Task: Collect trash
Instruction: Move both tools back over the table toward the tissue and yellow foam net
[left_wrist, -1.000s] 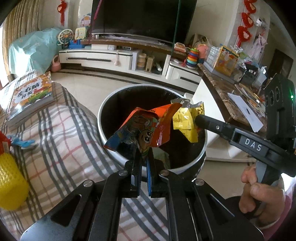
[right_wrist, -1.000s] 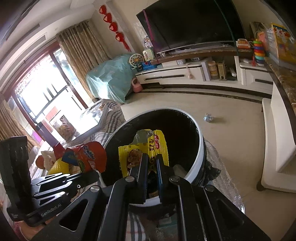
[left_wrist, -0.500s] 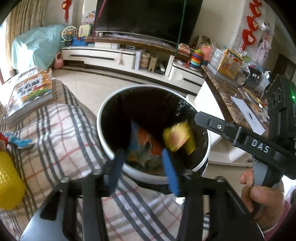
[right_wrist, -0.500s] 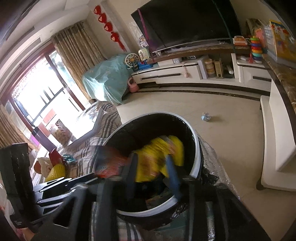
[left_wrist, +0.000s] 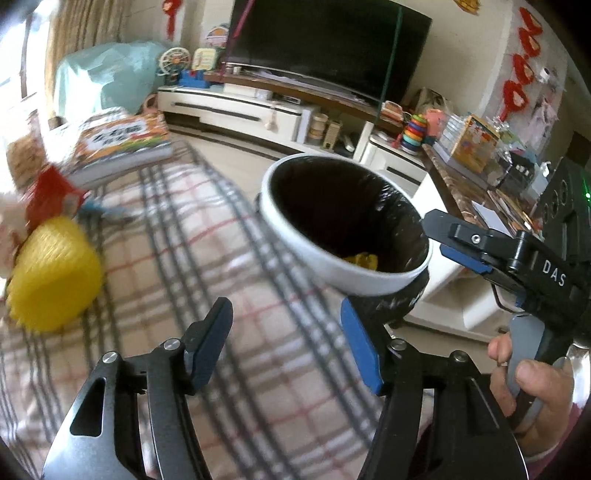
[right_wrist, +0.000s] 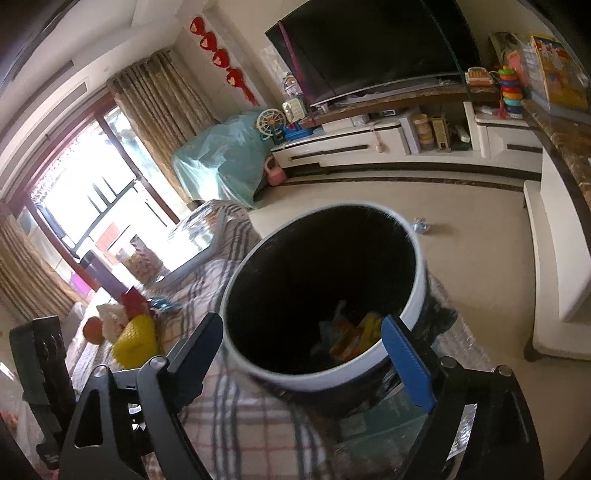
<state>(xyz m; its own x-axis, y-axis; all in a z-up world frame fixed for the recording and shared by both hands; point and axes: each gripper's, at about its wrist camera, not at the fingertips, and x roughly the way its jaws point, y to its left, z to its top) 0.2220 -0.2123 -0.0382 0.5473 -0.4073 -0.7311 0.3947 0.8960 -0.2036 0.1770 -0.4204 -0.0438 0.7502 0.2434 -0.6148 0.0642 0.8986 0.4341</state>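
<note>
A round white-rimmed trash bin (left_wrist: 354, 271) with a black liner stands beside the plaid-covered table; it also shows in the right wrist view (right_wrist: 417, 295). Snack wrappers, orange and yellow (right_wrist: 354, 332), lie at its bottom; a yellow bit (left_wrist: 364, 260) shows in the left wrist view. My left gripper (left_wrist: 286, 343) is open and empty, over the plaid cloth just left of the bin. My right gripper (right_wrist: 306, 339) is open and empty, above the bin's near rim; it also shows in the left wrist view (left_wrist: 443, 236).
On the plaid cloth (left_wrist: 221, 258) lie a yellow ribbed object (left_wrist: 51, 273), a red packet (left_wrist: 48, 195), a small blue item (left_wrist: 103, 212) and a book (left_wrist: 122, 144). A crumpled scrap (right_wrist: 421, 225) lies on the floor. A TV stand (right_wrist: 369, 147) and side counter (left_wrist: 480, 199) border the room.
Both grippers opened and let go of the orange and yellow wrappers, which fell into the bin. The left gripper has since drawn back toward the plaid cloth.
</note>
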